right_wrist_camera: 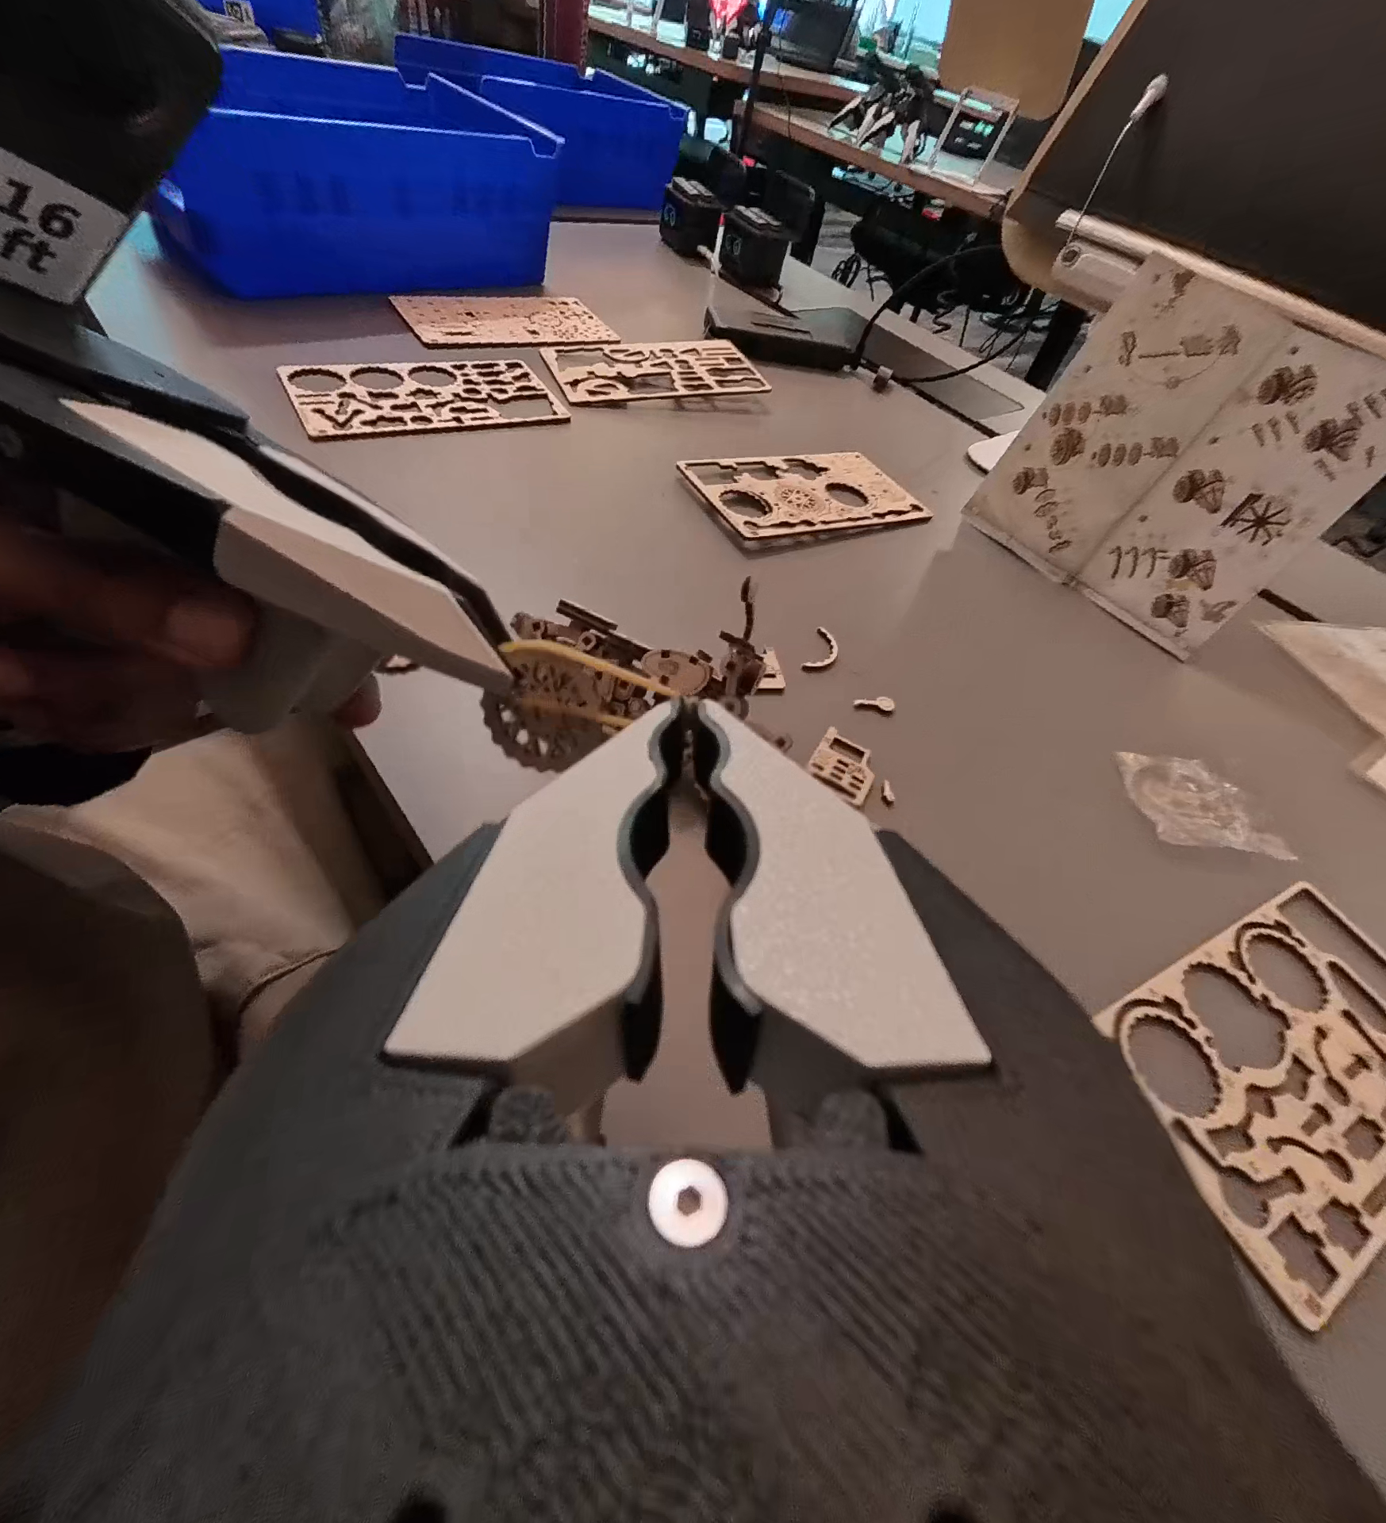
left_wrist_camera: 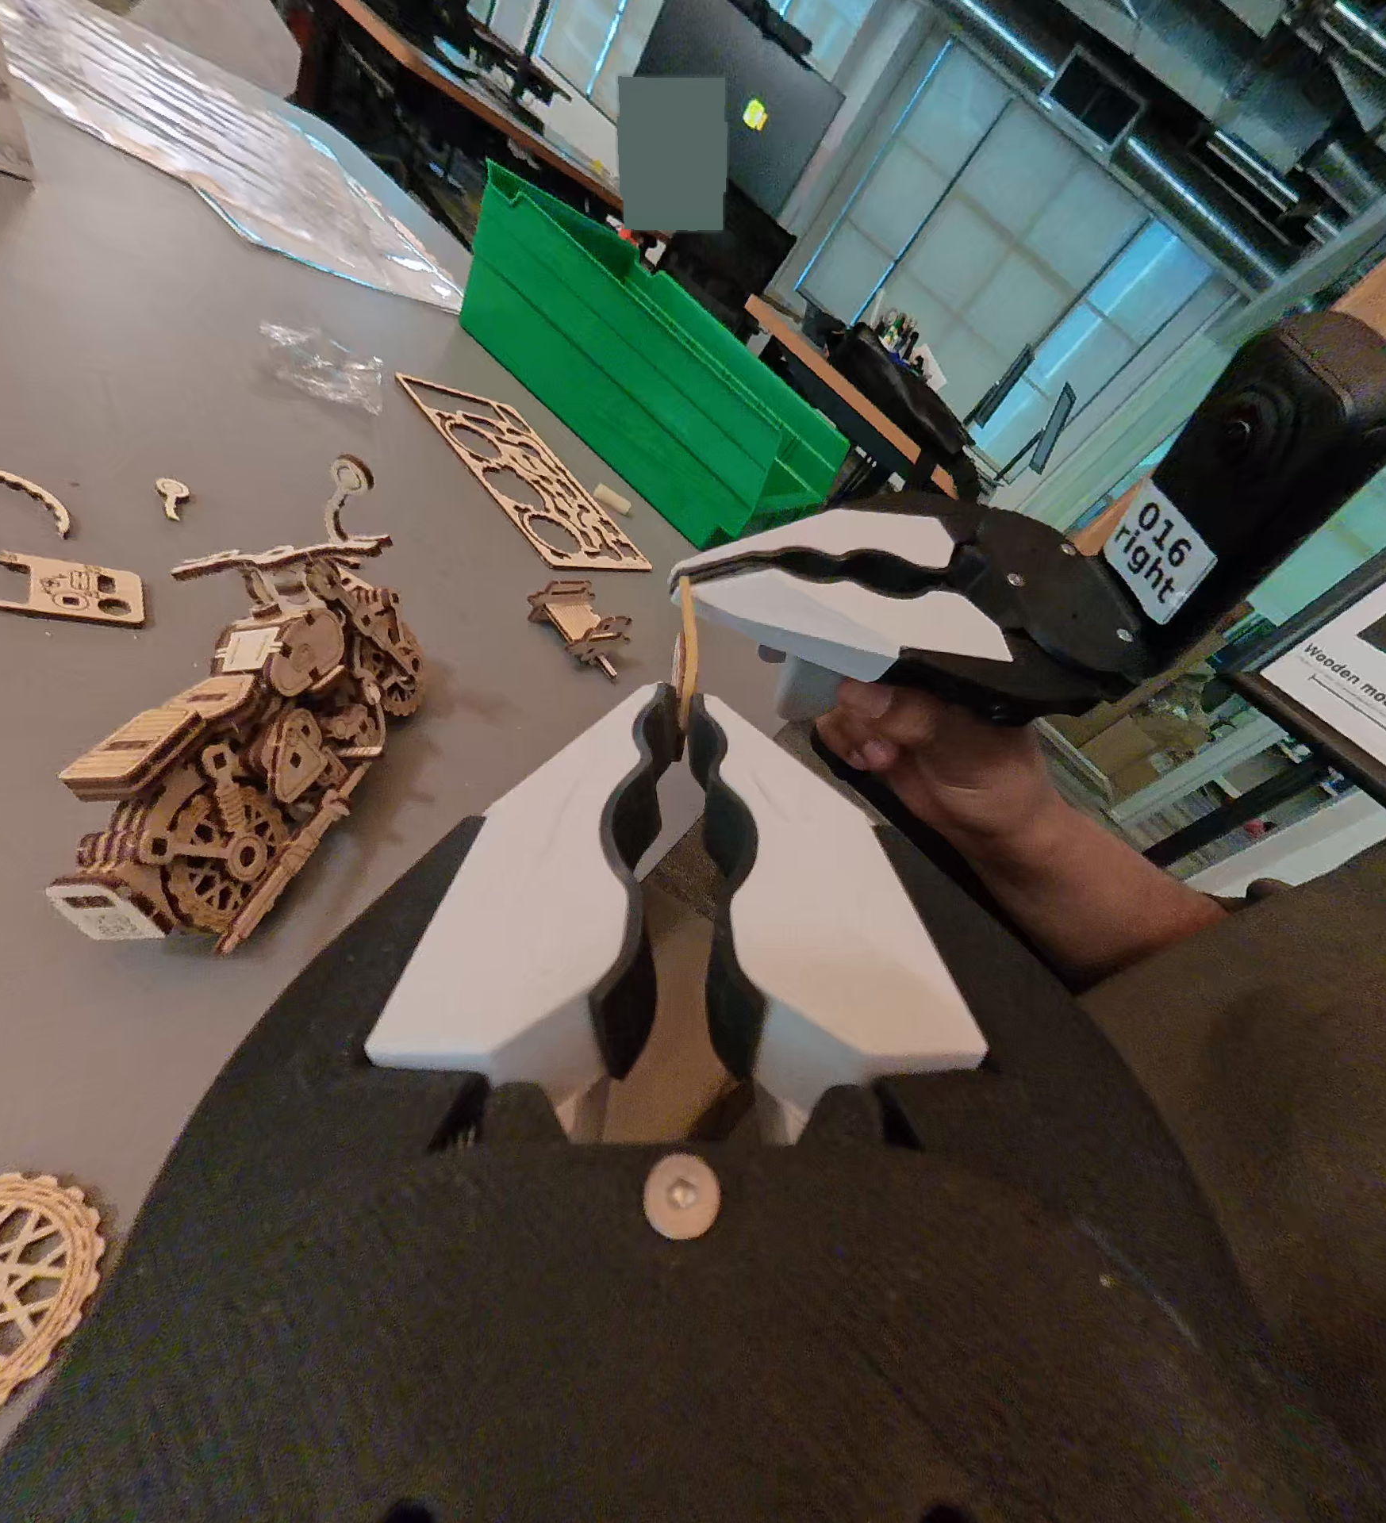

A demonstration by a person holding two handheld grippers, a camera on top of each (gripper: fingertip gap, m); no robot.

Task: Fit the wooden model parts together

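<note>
Left wrist view: band stretched between my tools

My left tool (left_wrist_camera: 677,713) and right tool (left_wrist_camera: 685,577) each pinch the yellow rubber band (left_wrist_camera: 691,651). Keep tension even; the wooden motorcycle (left_wrist_camera: 261,733) waits nearby on the worktop (left_wrist_camera: 55,330).

The desk (left_wrist_camera: 137,346) is plain matt grey, and the motorcycle model (left_wrist_camera: 252,742) on it is pale tan wood with dark brown burnt edges. Beyond the model, a bin (left_wrist_camera: 632,371) is bright green, while other bins (right_wrist_camera: 360,189) are deep blue. Each hand-held gripper (left_wrist_camera: 677,709) has white fingers (left_wrist_camera: 541,890) with black wavy pads (left_wrist_camera: 632,824), pinching a yellowish band (left_wrist_camera: 689,651).
</note>
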